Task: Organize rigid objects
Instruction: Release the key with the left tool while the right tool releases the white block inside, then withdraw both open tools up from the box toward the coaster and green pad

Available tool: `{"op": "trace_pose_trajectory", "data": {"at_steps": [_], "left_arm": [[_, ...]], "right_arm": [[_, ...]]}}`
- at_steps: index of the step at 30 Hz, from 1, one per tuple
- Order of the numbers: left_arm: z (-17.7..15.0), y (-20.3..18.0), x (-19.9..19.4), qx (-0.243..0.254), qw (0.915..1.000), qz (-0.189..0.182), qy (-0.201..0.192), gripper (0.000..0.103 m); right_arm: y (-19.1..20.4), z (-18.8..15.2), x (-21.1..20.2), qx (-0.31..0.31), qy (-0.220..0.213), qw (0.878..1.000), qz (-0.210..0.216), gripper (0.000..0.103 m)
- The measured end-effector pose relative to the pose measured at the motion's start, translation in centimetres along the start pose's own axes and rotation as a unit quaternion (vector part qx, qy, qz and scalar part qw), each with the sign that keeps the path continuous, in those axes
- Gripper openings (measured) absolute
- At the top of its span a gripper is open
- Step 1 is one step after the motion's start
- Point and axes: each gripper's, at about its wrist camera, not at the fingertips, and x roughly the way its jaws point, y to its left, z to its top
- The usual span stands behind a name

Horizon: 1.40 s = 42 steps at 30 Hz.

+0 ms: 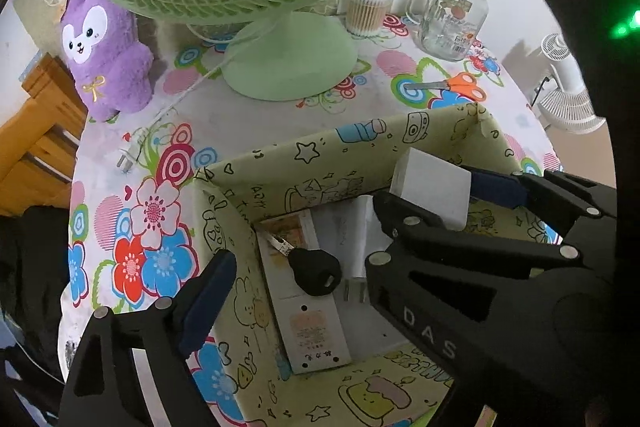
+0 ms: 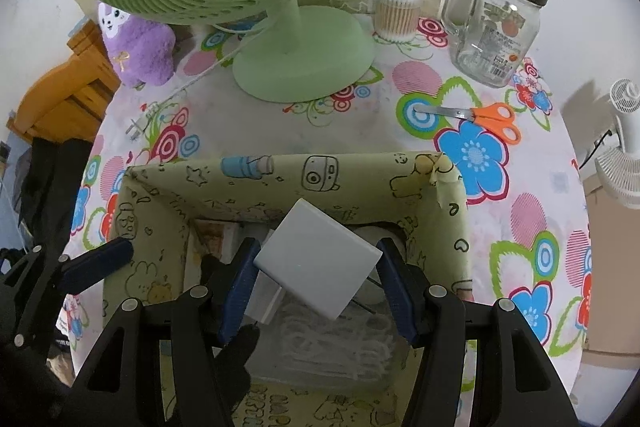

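Observation:
A pale green cartoon-print box (image 1: 320, 167) (image 2: 304, 183) stands on the flowered table. My right gripper (image 2: 316, 279) is shut on a white rectangular block (image 2: 320, 263) and holds it tilted above the box's opening. It also shows in the left wrist view (image 1: 434, 189) with the right gripper (image 1: 440, 203) around it. My left gripper is open; one blue fingertip (image 1: 208, 303) hangs outside the box's left wall and the other is hidden. Inside the box lie a black-headed key (image 1: 310, 267), a white charger plug (image 1: 356, 247) and a white power strip (image 1: 316, 339).
A green desk fan (image 2: 296, 55) stands behind the box, its cord and plug (image 1: 128, 157) trailing left. Orange-handled scissors (image 2: 480, 117), a glass mug jar with a green lid (image 2: 500, 31), a cotton swab tub (image 2: 398, 9) and a purple plush (image 1: 106, 55) sit around it.

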Motion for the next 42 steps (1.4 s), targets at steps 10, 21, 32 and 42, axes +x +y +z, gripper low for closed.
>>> {"op": "trace_pose_trajectory", "data": {"at_steps": [10, 21, 32, 42], "left_arm": [[0.0, 0.0, -0.8, -0.003, 1.0000, -0.009, -0.001, 0.097], [-1.6, -0.6, -3.3, 0.003, 0.9998, -0.011, -0.019, 0.101], [-3.7, -1.2, -6.2, 0.010, 0.9991, -0.017, -0.038, 0.101], [-5.6, -1.3, -8.5, 0.014, 0.9984, -0.018, -0.051, 0.101]], "right_arm": [[0.1, -0.2, -0.5, 0.001, 0.001, 1.000, 0.017, 0.082], [0.9, -1.6, -3.9, -0.013, -0.024, 1.000, 0.011, 0.093], [1.6, -3.9, -7.3, -0.013, -0.045, 0.999, -0.003, 0.093], [2.5, -6.0, -10.0, -0.013, -0.058, 0.998, -0.012, 0.093]]}}
